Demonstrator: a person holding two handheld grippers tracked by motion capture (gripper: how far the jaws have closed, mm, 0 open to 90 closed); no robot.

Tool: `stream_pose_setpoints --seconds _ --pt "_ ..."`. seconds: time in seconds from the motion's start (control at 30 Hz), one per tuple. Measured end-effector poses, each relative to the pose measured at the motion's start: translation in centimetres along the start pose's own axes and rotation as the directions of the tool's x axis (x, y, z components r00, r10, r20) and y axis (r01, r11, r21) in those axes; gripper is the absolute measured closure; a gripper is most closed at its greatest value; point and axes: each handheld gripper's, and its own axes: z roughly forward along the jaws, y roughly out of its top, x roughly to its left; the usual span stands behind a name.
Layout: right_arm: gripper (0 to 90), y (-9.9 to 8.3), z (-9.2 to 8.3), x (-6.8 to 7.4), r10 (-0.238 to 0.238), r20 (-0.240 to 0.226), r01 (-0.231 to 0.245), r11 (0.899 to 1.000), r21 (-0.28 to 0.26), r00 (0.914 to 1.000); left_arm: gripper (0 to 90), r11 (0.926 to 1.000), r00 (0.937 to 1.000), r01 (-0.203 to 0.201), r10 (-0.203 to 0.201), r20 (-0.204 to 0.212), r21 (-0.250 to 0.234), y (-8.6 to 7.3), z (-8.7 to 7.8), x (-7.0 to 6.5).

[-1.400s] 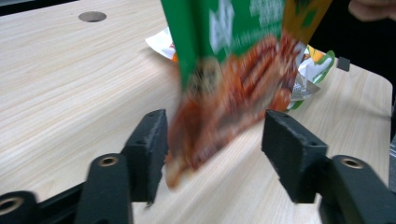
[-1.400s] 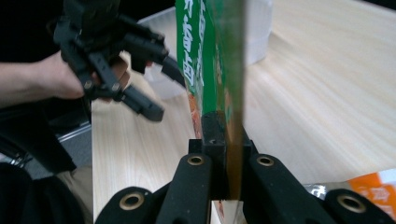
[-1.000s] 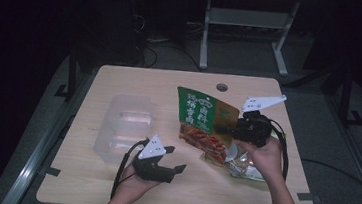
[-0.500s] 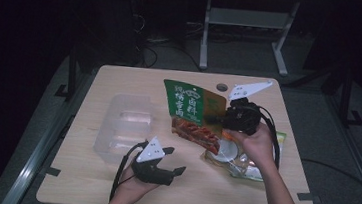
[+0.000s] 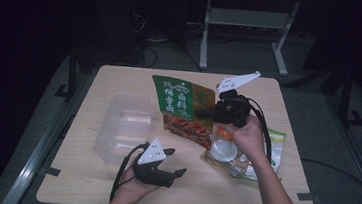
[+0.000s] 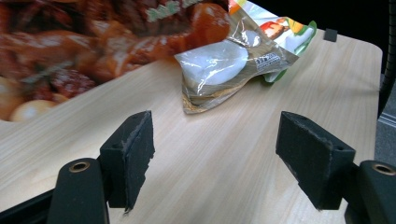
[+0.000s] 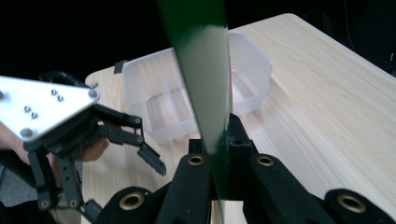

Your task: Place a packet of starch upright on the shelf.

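The right gripper (image 5: 212, 112) has its jaws pinching the green pouch (image 5: 181, 104) by its edge, lifted above the worktop (image 5: 111, 180) near the tub (image 5: 124, 126), perhaps for loading, while the left gripper (image 5: 174, 174) rests with jaws spread.

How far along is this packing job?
Nothing is packed yet: the clear plastic tub looks empty. In hand: the right gripper clamps the green snack bag, lifted. The left gripper rests open. A second packet lies on the table.
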Motion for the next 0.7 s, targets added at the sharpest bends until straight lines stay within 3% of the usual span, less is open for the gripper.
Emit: stream_pose_setpoints --seconds 0.37,0.7 --pt "89.7 1.7 1.1 0.1 -0.021 -0.017 0.021 1.0 0.008 0.9996 27.1 0.9998 0.9998 -0.019 0.019 0.006 0.003 -0.1 0.2 -0.2" --pt "89.7 3.7 2.8 0.1 -0.039 -0.052 0.038 0.999 -0.022 0.9979 27.1 0.9997 0.9996 -0.024 0.024 0.018 -0.001 -0.2 0.2 -0.4"
